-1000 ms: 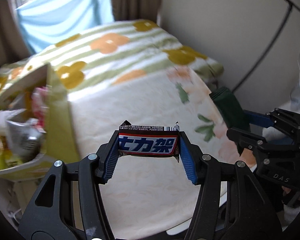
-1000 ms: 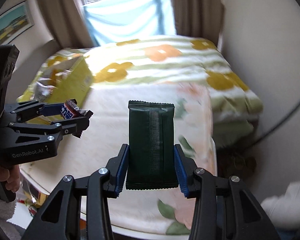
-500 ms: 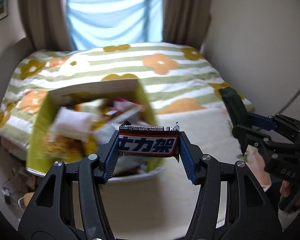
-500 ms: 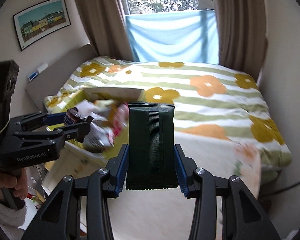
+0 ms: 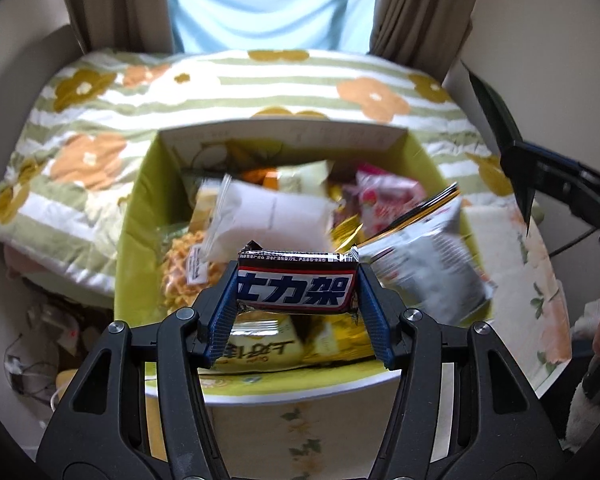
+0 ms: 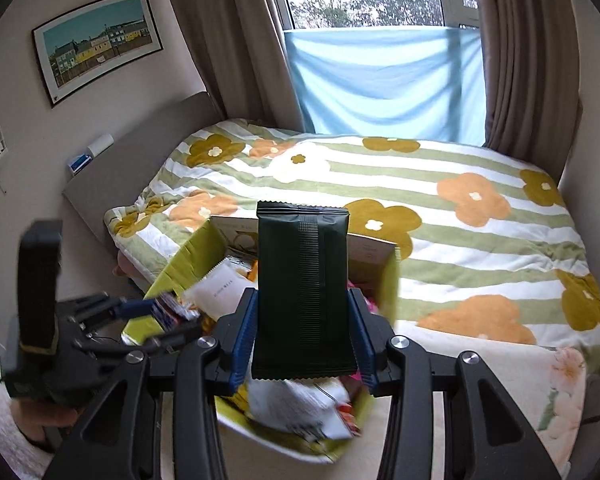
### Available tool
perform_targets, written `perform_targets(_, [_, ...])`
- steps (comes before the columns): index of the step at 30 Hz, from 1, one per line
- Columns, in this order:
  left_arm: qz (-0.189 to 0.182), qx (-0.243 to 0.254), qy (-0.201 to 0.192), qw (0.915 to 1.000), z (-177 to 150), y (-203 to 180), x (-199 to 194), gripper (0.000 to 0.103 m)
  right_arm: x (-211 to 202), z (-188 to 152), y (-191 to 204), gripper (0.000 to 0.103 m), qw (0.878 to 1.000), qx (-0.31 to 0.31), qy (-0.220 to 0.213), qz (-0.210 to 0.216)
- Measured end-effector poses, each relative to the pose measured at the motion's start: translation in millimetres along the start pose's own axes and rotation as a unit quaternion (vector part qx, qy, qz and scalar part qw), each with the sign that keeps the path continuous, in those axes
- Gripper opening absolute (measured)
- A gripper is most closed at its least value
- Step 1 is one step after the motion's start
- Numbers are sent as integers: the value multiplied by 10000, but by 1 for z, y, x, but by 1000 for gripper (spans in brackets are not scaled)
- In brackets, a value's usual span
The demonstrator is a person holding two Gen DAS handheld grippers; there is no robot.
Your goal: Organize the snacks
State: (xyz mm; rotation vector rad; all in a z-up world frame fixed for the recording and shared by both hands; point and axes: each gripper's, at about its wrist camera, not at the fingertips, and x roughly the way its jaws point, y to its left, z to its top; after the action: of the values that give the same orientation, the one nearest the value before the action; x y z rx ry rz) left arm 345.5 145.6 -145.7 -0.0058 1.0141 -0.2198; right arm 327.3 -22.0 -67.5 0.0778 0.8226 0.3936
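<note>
Two snacks are poised over the yellow-green box [image 5: 140, 216], so the step in hand looks like the drop-in. The left gripper [image 5: 298, 300] pinches a small chocolate bar [image 5: 296, 286] crosswise by its ends; the right gripper [image 6: 304, 332] clamps an upright dark green pouch [image 6: 302, 296] by its sides. Next, each must lower into a gap and let go (the box looks crowded). The bar's wrapper is glossy with crimped ends; the pouch is matte, flat and ribbed; a crinkly silver bag [image 5: 424, 264] lies at the box's right.
</note>
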Motion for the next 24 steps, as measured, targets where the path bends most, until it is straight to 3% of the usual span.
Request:
perform_targets(1, [30,-4,32,10000,-1,4,4,54,3,-1,2,40,10000,12,36,0])
perform_targets(2, [77,26,42,10000,-2,6,8,61,9,0,5,40,10000,24,84,-8])
perform_targets(5, [149,134,88,9998,-4,8,16,103,22,-1,9,40,9997,60,212,-38])
perform_targets(18, [314,-92,-95,9994,-7,30,-6,103,54,16,8,42,9983,191,557,20])
perform_targets(19, [362,-50,-112,9993,-6,29,-7,103,57,17,8,45,9980,240,582,46])
perform_targets(23, [413,-13,-146,9990,-7,28,-10,103,57,16,3,93,9969,570,539,41])
perform_targets(24, [418,-16,-138,9990,-9,28,-10,103,53,14,2,97,9969,620,480,21])
